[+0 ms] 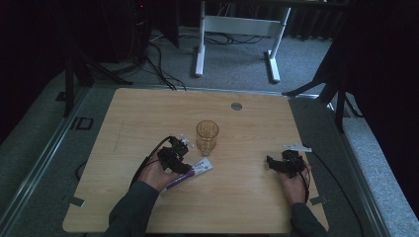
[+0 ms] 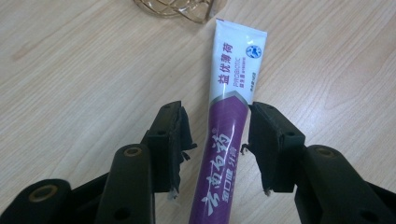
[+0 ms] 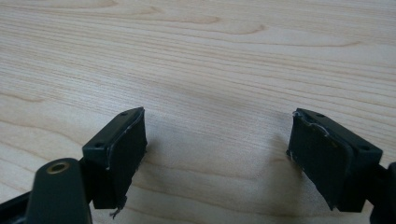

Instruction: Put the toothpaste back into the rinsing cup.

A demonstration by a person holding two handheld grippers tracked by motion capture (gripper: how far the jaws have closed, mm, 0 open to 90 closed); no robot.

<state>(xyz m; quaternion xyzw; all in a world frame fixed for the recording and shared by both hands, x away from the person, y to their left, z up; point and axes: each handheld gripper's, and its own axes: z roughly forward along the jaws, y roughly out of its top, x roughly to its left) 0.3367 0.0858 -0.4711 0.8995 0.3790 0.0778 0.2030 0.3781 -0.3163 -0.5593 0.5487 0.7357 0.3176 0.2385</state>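
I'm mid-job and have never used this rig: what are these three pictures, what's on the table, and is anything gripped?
No robot here: a person holds a two-jaw gripper in each hand. The high view looks down on the wooden table; the other two pictures come from cameras riding on each gripper. On the table stand an amber drinking glass and, lying flat, a purple-and-white toothpaste tube. The left gripper straddles the tube, with a gap showing on each side, so it is not gripped yet. The right gripper is open over bare wood.
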